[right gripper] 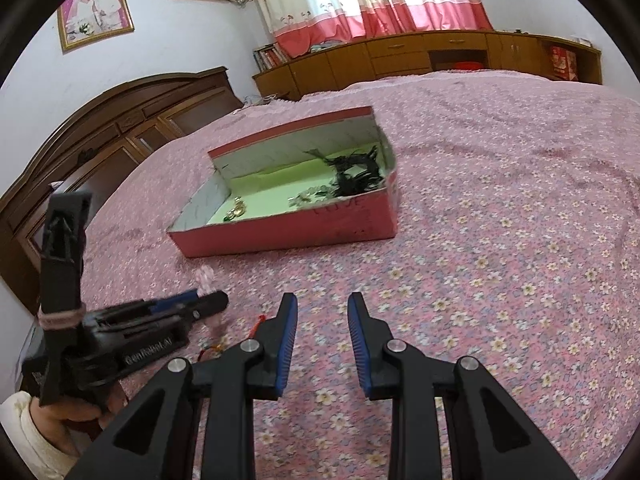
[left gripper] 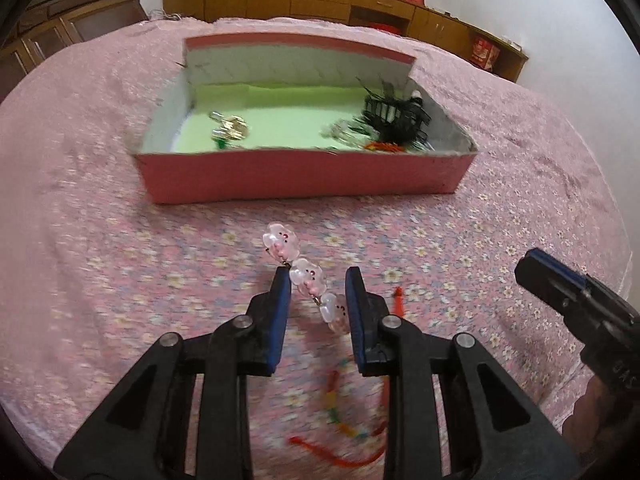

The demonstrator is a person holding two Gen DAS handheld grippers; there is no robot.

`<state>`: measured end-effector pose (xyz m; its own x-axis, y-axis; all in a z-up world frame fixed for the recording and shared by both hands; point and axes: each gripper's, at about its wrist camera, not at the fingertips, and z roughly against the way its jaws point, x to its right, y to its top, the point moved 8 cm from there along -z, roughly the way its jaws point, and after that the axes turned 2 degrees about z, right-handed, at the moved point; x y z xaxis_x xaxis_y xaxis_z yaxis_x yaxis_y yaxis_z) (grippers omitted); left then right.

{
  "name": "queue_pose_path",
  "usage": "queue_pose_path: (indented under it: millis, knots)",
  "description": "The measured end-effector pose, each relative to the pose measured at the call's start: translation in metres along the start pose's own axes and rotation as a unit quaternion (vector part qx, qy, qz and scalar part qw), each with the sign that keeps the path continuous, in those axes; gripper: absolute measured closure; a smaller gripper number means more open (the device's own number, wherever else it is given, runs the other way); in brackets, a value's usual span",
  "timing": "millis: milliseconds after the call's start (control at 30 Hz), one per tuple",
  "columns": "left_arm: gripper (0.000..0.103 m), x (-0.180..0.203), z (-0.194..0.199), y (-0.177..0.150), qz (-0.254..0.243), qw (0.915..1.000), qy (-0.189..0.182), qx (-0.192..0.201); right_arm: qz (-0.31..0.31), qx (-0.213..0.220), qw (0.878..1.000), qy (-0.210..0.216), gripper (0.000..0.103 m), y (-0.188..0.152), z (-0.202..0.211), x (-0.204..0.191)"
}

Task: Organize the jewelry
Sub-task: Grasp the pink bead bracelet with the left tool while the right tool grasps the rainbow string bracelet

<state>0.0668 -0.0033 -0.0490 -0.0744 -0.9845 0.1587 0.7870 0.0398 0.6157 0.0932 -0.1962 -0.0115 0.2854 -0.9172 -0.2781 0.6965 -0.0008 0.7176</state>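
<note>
A string of clear pink cloud-shaped beads point(left gripper: 308, 276) lies slantwise across my left gripper point(left gripper: 317, 276), whose blue pads are shut on it; one bead point(left gripper: 280, 240) sticks out past the tips. A red cord with coloured beads point(left gripper: 340, 420) trails blurred below the fingers over the bedspread. The open pink box point(left gripper: 300, 176) with green lining stands ahead, holding silvery jewelry point(left gripper: 230, 126) and a black feathery piece point(left gripper: 400, 116). In the right wrist view my right gripper point(right gripper: 322, 300) hovers open over the bedspread with nothing between its fingers. The left gripper point(right gripper: 212, 302) is to its left, and the box point(right gripper: 288, 236) is beyond.
The flowered pink bedspread point(right gripper: 500, 240) spreads wide around the box. A dark wooden headboard point(right gripper: 100, 140) is at the left and low wooden cabinets point(right gripper: 440, 52) line the far wall. My right gripper point(left gripper: 532, 268) enters the left wrist view at the right. A hand point(right gripper: 72, 412) holds the left tool.
</note>
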Motion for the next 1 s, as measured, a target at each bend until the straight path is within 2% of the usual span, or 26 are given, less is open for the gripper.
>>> queue_pose_path:
  millis: [100,200,233,700,1000]
  knots:
    - [0.084,-0.015,0.010,0.001,0.008,0.9999,0.013,0.006,0.007,-0.016,1.000,0.013,0.075,-0.005,-0.005,-0.013]
    - [0.101,-0.028,0.012,0.002,0.013,0.9996,0.023,0.004,0.015,-0.033,0.999,0.025,0.074,-0.011,-0.011,-0.025]
    - [0.102,-0.032,0.012,0.002,0.016,0.9996,0.025,0.002,0.017,-0.039,0.999,0.029,0.074,-0.014,-0.013,-0.029]
    - [0.103,-0.047,0.014,0.000,0.035,0.9993,0.014,0.007,0.030,-0.136,0.987,0.080,0.075,-0.051,-0.048,-0.073]
    - [0.103,-0.050,0.015,-0.002,0.040,0.9991,0.014,0.007,0.038,-0.160,0.984,0.071,0.075,-0.061,-0.065,-0.080]
